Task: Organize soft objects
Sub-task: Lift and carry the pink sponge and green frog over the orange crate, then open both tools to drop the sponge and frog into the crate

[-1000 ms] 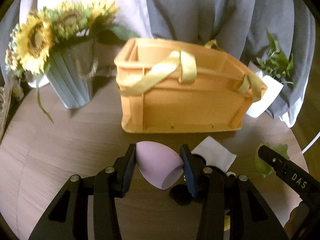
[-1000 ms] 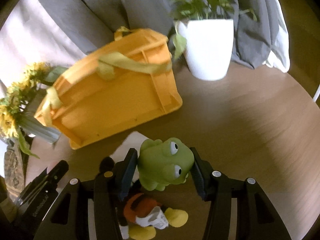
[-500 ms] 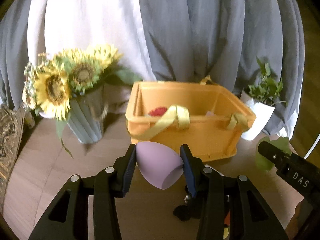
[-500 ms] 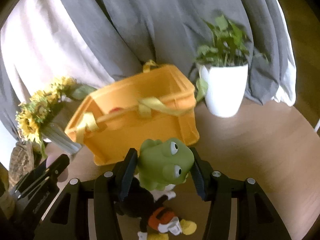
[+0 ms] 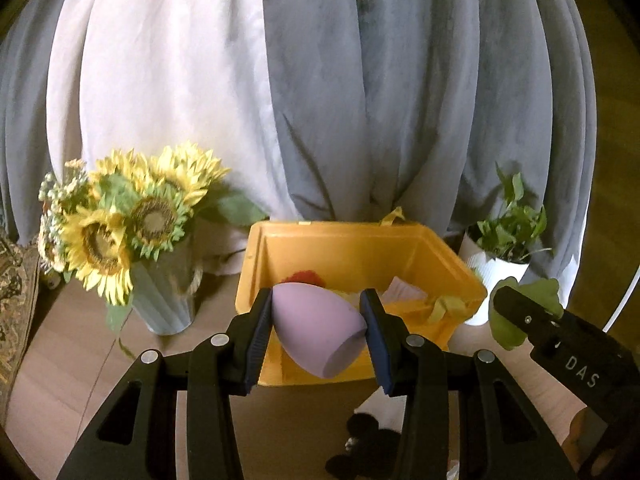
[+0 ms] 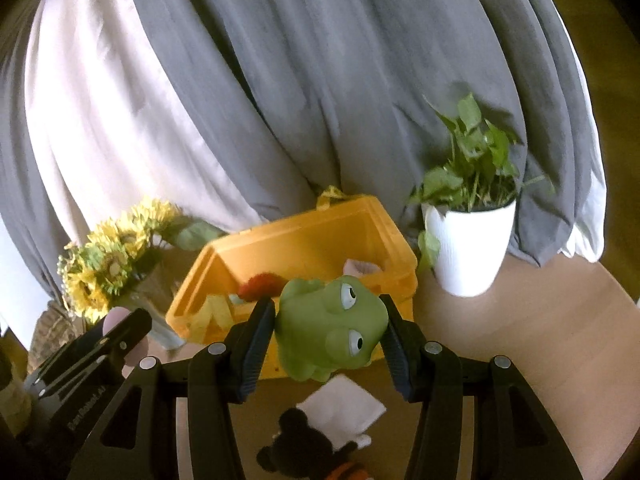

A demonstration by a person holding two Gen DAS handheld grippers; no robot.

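My left gripper (image 5: 318, 334) is shut on a lilac egg-shaped sponge (image 5: 316, 332), held up in front of the orange crate (image 5: 444, 260). Over in the right wrist view, the right gripper (image 6: 330, 340) is shut on a green rubber frog (image 6: 328, 336), also raised before the orange crate (image 6: 304, 236). The crate is open-topped, with a red item (image 6: 260, 286) and pale pieces inside. On the table below lie a black mouse plush (image 6: 308, 452) and a white cloth (image 6: 344, 408). The frog and right gripper tip (image 5: 524, 312) show at the left view's right edge.
A pale vase of sunflowers (image 5: 132, 236) stands left of the crate, and a white pot with a green plant (image 6: 472, 236) stands to its right. Grey and white curtains (image 5: 320, 80) hang behind. The round wooden table (image 6: 540, 340) extends to the right.
Both grippers have risen with their toys and tilted up. The crate now appears lower in view with its inside showing, and more curtain fills the frames.
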